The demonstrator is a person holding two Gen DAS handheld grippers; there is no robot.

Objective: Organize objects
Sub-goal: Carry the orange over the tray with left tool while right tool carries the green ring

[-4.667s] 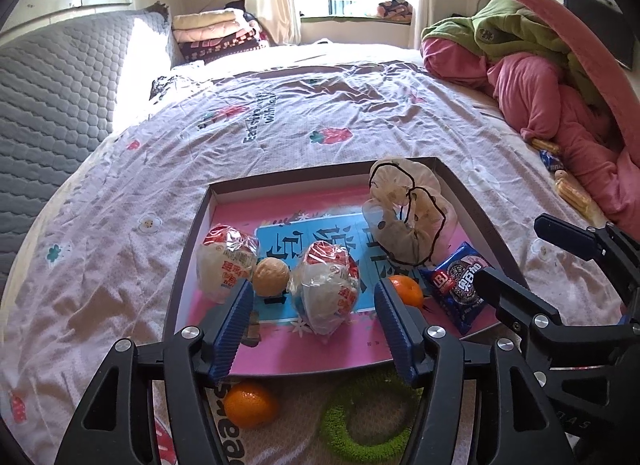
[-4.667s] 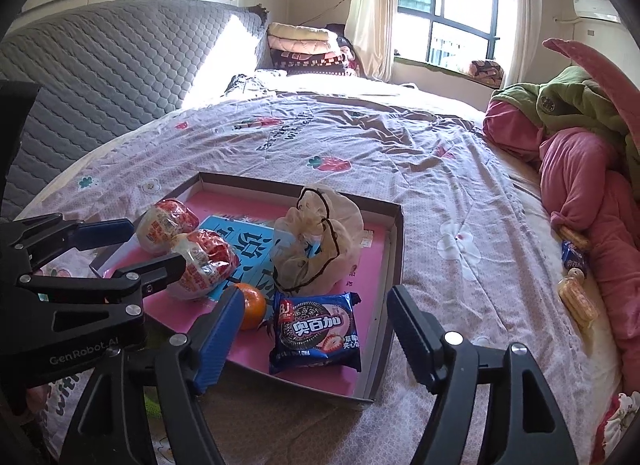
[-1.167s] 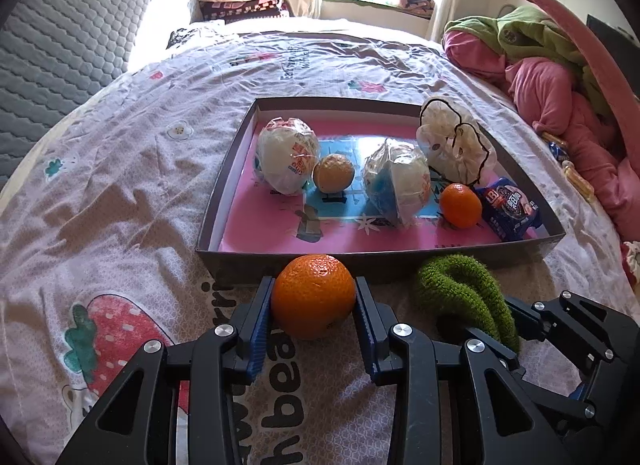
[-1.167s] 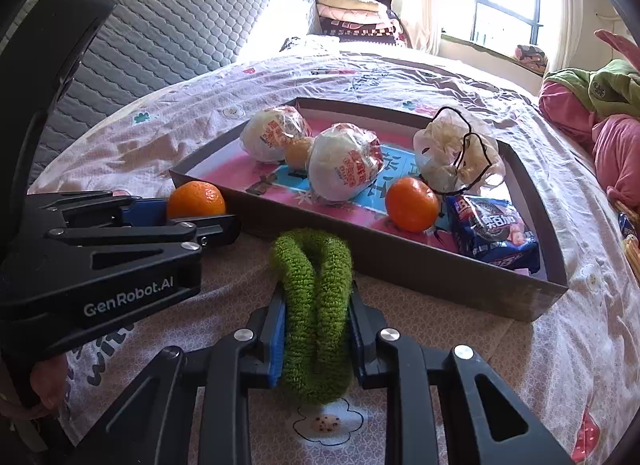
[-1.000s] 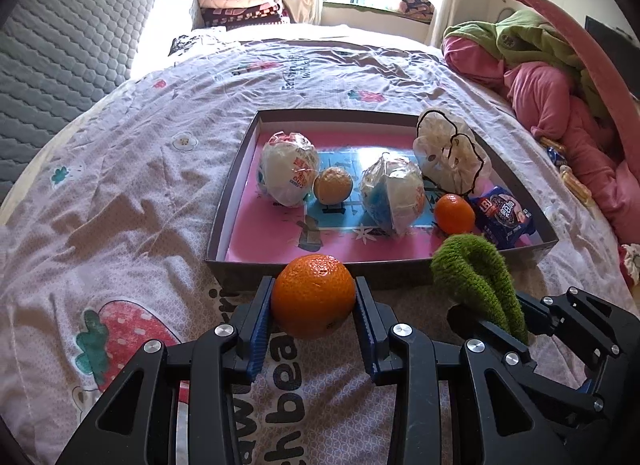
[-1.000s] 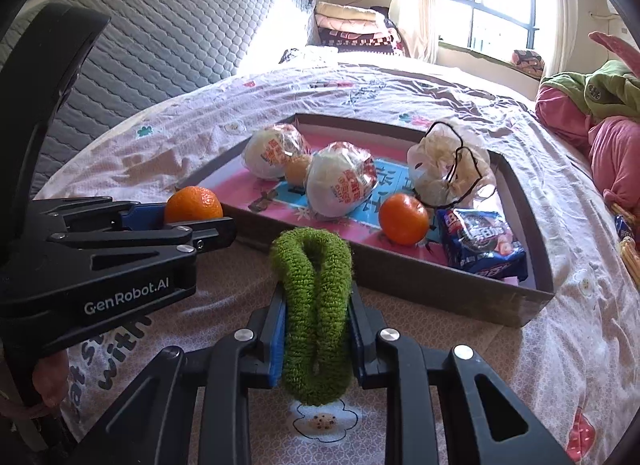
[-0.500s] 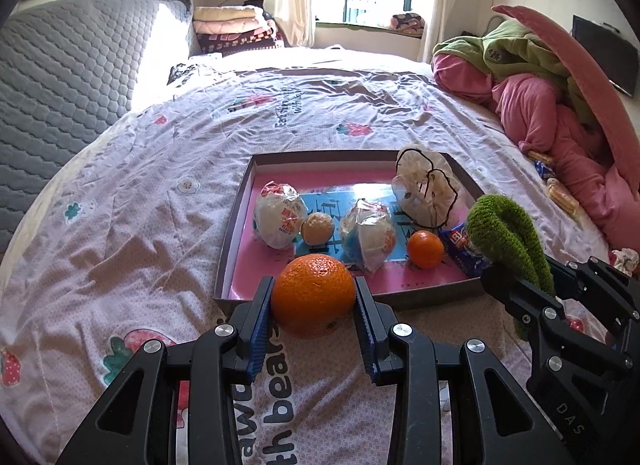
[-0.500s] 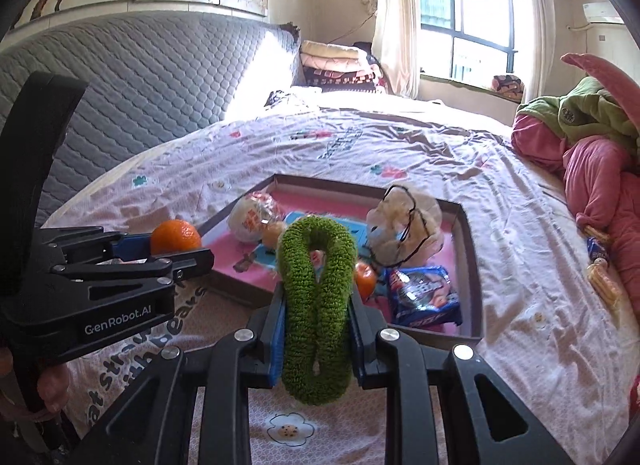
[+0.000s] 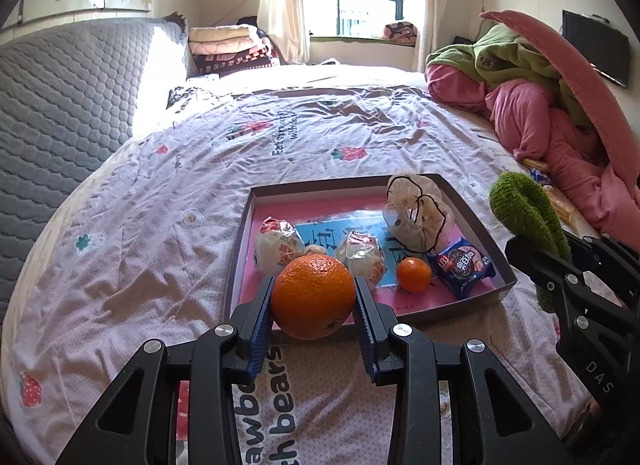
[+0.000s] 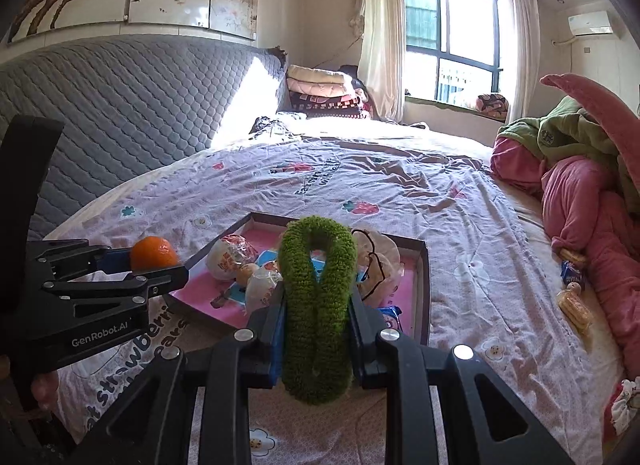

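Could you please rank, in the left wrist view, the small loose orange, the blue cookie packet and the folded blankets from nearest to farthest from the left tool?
From the left tool:
1. Small loose orange, in the tray, near edge, just to the right.
2. Blue cookie packet, tray's right corner, slightly beyond.
3. Folded blankets, stacked by the window, far end of the bed.

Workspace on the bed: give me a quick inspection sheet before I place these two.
Surface: printed bedsheet, wrinkled.
Job's things: orange and green fuzzy ring held above the bed; tray holds two wrapped buns, a small orange, a cookie packet and a plastic bag.
Clutter: snack packets beside the pink bedding.
Grippers: left gripper shut on orange; right gripper shut on green fuzzy ring.
Cables: nothing seen.
Surroundings: grey headboard, window, folded blankets.
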